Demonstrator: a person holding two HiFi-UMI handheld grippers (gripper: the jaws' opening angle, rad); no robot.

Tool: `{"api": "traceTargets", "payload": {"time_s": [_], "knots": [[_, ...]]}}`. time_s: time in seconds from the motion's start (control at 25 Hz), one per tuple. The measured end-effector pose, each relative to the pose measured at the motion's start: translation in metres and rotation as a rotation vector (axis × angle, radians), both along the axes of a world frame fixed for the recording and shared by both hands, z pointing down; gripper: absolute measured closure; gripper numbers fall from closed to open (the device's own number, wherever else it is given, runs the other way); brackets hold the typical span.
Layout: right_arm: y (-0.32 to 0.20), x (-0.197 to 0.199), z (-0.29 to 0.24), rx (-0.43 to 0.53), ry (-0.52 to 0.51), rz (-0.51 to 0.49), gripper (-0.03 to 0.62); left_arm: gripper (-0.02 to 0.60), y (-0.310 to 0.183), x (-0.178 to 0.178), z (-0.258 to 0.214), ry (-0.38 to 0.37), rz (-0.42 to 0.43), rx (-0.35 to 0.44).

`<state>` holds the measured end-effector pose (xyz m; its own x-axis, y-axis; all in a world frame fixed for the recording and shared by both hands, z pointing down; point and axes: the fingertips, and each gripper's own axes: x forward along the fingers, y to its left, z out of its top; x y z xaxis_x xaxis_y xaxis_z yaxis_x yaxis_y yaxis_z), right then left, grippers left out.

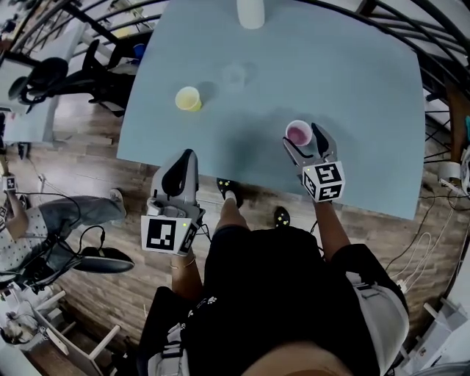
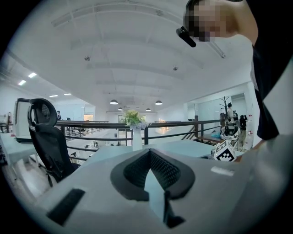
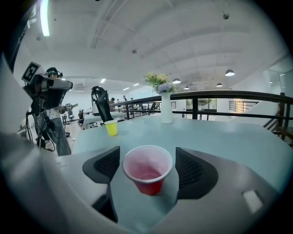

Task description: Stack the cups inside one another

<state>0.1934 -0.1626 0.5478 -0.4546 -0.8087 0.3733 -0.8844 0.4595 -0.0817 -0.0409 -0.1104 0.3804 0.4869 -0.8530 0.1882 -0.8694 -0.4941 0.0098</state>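
A red cup (image 1: 298, 133) stands upright on the pale blue table (image 1: 352, 88), near its front edge on the right. My right gripper (image 1: 303, 139) is open around it, one jaw on each side. The right gripper view shows a small gap between the red cup (image 3: 147, 171) and each of the pads (image 3: 190, 171). A yellow cup (image 1: 189, 98) stands alone at the table's left, also seen as the yellow cup (image 3: 111, 127) in the right gripper view. My left gripper (image 1: 183, 160) hovers at the table's front edge, below the yellow cup. It is shut with nothing in it, and the left gripper (image 2: 149, 153) shows its pads meeting.
A white vase (image 1: 250, 13) with flowers stands at the table's far edge. A faint see-through shape (image 1: 235, 73), perhaps a clear cup, sits mid-table. Office chairs (image 1: 44, 77) and cables lie on the wooden floor to the left. A railing (image 3: 215, 97) runs behind the table.
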Motion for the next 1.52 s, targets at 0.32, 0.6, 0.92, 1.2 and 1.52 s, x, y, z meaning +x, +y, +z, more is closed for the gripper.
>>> {"api": "traceTargets", "payload": {"time_s": [0.32, 0.6, 0.92, 1.2, 1.52], "knots": [[-0.004, -0.002, 0.011, -0.016, 0.022, 0.016, 0.24, 0.595, -0.007, -0.01, 0.001, 0.0, -0.009, -0.005], [-0.003, 0.002, 0.001, -0.006, 0.021, 0.014, 0.24, 0.595, -0.009, -0.009, -0.006, 0.012, -0.011, 0.011], [-0.013, -0.022, -0.038, 0.049, -0.012, -0.019, 0.238, 0.595, -0.018, -0.025, -0.01, 0.043, -0.017, 0.023], [-0.027, -0.049, -0.077, 0.097, -0.029, -0.07, 0.238, 0.595, -0.025, -0.046, -0.017, 0.068, -0.035, 0.046], [-0.053, -0.104, -0.123, 0.143, -0.04, -0.131, 0.238, 0.595, -0.042, -0.093, -0.035, 0.077, -0.068, 0.062]]}}
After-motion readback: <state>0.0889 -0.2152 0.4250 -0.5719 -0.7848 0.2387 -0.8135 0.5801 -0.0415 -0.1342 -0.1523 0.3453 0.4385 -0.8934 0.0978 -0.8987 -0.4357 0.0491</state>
